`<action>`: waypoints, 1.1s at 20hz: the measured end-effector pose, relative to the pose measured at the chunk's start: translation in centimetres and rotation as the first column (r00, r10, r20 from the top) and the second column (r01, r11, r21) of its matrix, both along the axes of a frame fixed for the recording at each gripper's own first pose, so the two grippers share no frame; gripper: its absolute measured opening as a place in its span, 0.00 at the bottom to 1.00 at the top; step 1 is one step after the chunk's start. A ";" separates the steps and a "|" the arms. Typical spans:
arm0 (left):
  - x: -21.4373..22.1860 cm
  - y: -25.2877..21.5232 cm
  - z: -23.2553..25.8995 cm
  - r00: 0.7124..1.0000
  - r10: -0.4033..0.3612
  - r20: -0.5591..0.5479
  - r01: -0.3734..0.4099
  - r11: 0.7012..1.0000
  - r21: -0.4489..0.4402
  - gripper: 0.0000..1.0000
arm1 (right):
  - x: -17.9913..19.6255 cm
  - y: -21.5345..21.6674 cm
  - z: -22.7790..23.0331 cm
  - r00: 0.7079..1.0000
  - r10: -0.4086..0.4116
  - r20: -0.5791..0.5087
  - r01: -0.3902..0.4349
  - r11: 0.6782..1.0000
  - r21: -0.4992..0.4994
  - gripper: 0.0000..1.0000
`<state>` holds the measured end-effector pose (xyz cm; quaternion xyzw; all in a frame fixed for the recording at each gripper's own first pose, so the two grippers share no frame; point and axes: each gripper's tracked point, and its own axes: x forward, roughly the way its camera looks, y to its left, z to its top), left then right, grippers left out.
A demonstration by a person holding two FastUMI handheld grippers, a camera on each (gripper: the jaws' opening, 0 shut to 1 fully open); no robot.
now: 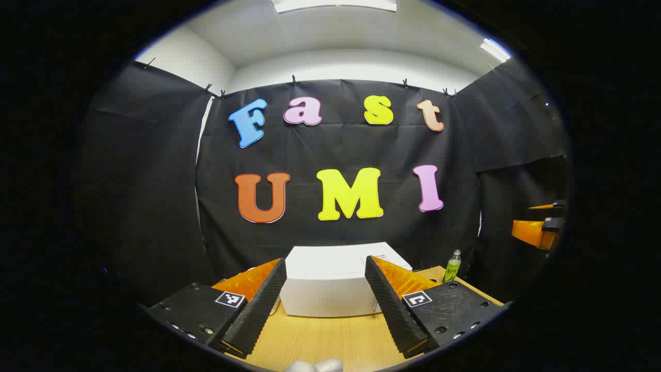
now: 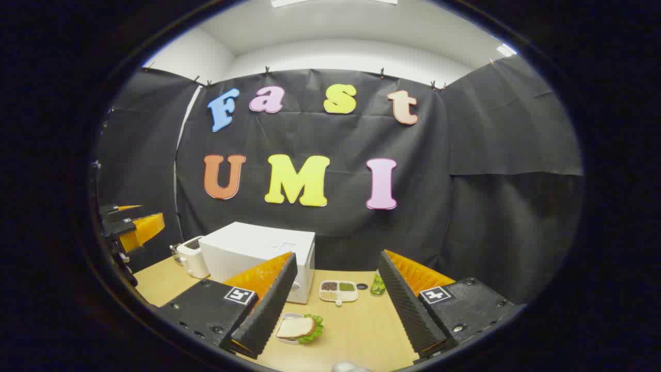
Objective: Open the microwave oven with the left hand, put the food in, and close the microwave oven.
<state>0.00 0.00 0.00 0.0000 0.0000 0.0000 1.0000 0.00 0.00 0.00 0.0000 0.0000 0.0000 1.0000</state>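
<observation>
**Both grippers spread, holding nothing**

We see the left gripper (image 1: pixel 326 292) spread, microwave (image 1: pixel 330 281) straight ahead, door closed. Right gripper (image 2: pixel 334 299) also spread; left to right on the table (image 2: pixel 361 330): toaster (image 2: pixel 192 257), microwave, sandwich (image 2: pixel 298 327) on its plate.

a green bottle (image 1: pixel 452 266) is being seen standing on the wooden table (image 2: pixel 361 325), with a toaster (image 2: pixel 192 257) and a divided tray (image 2: pixel 338 291) lying nearby.

Left hand-held gripper (image 1: pixel 325 289) and right hand-held gripper (image 2: pixel 334 292) gape, holding nothing.
</observation>
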 end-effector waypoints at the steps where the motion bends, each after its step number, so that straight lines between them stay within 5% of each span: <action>1: 0.1 0.0 -0.1 1.000 0.003 -0.001 -0.003 1.000 0.002 0.95 | 0.1 -0.1 0.0 1.000 0.000 0.002 0.000 1.000 0.001 1.00; 2: 0.3 0.1 -0.1 1.000 0.003 0.001 -0.003 1.000 0.003 0.95 | 0.2 -0.2 0.0 1.000 0.000 0.001 0.000 1.000 0.002 0.92; 3: 0.4 0.1 -0.1 1.000 0.007 0.002 -0.007 1.000 0.002 0.95 | 0.4 -0.2 -0.1 1.000 0.000 0.000 0.000 1.000 0.004 1.00; 5: 0.5 0.2 -0.2 1.000 0.012 0.001 -0.012 1.000 0.004 0.95 | 0.7 -0.3 -0.1 1.000 0.003 -0.001 -0.003 1.000 0.004 1.00; 6: 0.6 0.2 -0.2 1.000 0.013 0.000 -0.013 1.000 0.008 0.95 | 0.8 -0.3 -0.2 1.000 0.005 -0.004 -0.005 1.000 0.002 0.92; 8: 0.8 0.2 -0.3 1.000 0.019 -0.001 -0.019 1.000 0.016 0.95 | 1.1 -0.5 -0.4 1.000 0.008 -0.008 -0.008 1.000 0.006 1.00; 13: 1.6 -0.4 -1.0 1.000 0.024 -0.012 -0.024 0.999 0.021 0.95 | 1.6 -1.0 -0.4 1.000 0.014 -0.004 -0.014 1.000 0.019 1.00; 14: 2.1 -0.6 -1.4 1.000 0.023 -0.014 -0.023 1.000 0.016 0.95 | 1.7 -1.2 -0.3 1.000 0.009 -0.002 -0.009 1.000 0.020 0.92; 15: 2.6 -1.3 -2.0 1.000 0.008 -0.021 -0.008 1.000 0.007 0.95 | 1.8 -1.5 -0.3 1.000 0.006 -0.003 -0.006 1.000 0.022 1.00; 19: 5.6 -4.6 -4.9 0.998 -0.047 -0.036 0.047 0.999 -0.001 0.95 | 2.1 -3.1 0.1 1.000 -0.014 -0.008 0.014 1.000 0.021 1.00; 20: 6.5 -5.6 -5.9 0.997 -0.059 -0.050 0.059 0.998 0.000 0.95 | 2.1 -3.7 0.2 1.000 -0.023 -0.011 0.023 1.000 0.020 0.92; 21: 7.4 -6.5 -7.3 0.996 -0.073 -0.059 0.073 0.997 0.003 0.95 | 2.0 -4.3 0.3 0.999 -0.036 -0.013 0.036 0.999 0.019 1.00; 22: 8.4 -7.7 -8.6 0.995 -0.082 -0.058 0.082 0.997 0.001 0.95 | 2.1 -5.0 0.3 0.999 -0.047 -0.019 0.047 0.999 0.016 0.92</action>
